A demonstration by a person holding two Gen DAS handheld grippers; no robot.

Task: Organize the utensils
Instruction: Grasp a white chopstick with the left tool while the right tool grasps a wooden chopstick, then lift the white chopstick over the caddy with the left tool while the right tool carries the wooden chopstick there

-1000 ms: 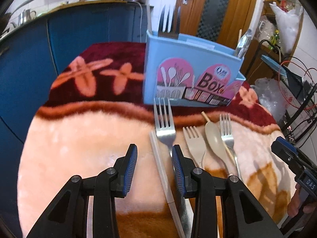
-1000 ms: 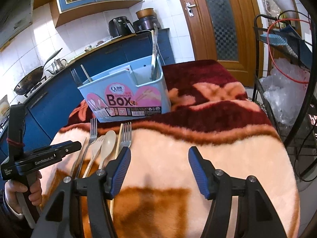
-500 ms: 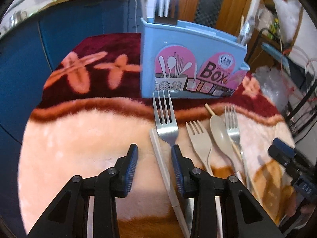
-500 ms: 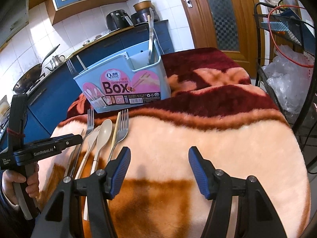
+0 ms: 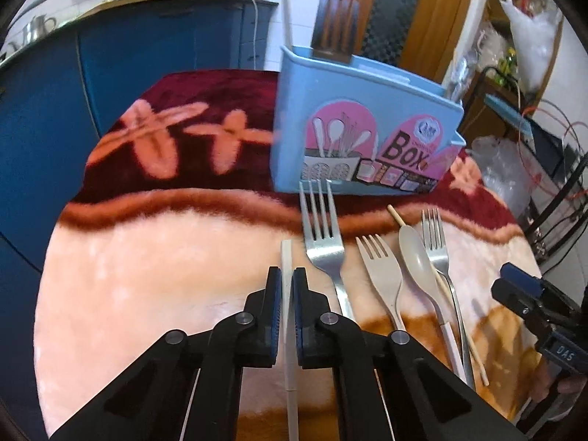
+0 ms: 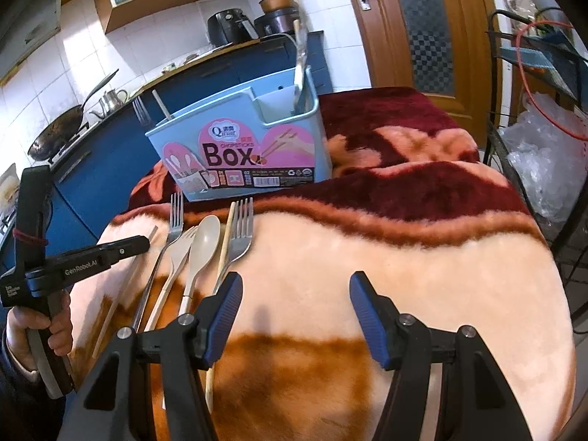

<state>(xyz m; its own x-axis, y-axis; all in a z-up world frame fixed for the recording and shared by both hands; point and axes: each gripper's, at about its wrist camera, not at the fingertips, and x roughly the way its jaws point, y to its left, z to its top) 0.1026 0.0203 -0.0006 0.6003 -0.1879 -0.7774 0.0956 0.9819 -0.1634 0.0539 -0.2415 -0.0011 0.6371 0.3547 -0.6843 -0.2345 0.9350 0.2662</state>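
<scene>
My left gripper (image 5: 287,286) sits nearest me, at 6 o'clock in the left wrist view. Its fingers (image 5: 273,294) are closing on the white chopstick (image 5: 286,261): the stick runs straight between the pads, which look to be pinching it near its far end. I took it there, I judge, because it lies apart from the other pieces and its length lines up with my fingers, so a narrow pinch can lift it without disturbing the rest.

My right gripper (image 6: 296,312) hovers over bare blanket (image 6: 404,257), fingers well apart with nothing between them. It seems to be waiting its turn, clear of the row.

Just past my left fingers, at 1 o'clock, lies the steel fork (image 5: 323,235), tines pointing away. Going on toward 3 o'clock come the beige fork (image 5: 378,268), the beige spoon (image 5: 415,257), a wooden chopstick (image 5: 398,218) under the spoon, and a 2nd steel fork (image 5: 435,242). All 5 lie side by side, handles toward me, which makes each easy to take from my side.

Farthest, at 12 o'clock, stands the blue box (image 5: 360,125) on the dark red band of the blanket. It already holds a fork and a stick in its left end, and something shiny at its right end. I judge the white chopstick belongs in there next.
</scene>
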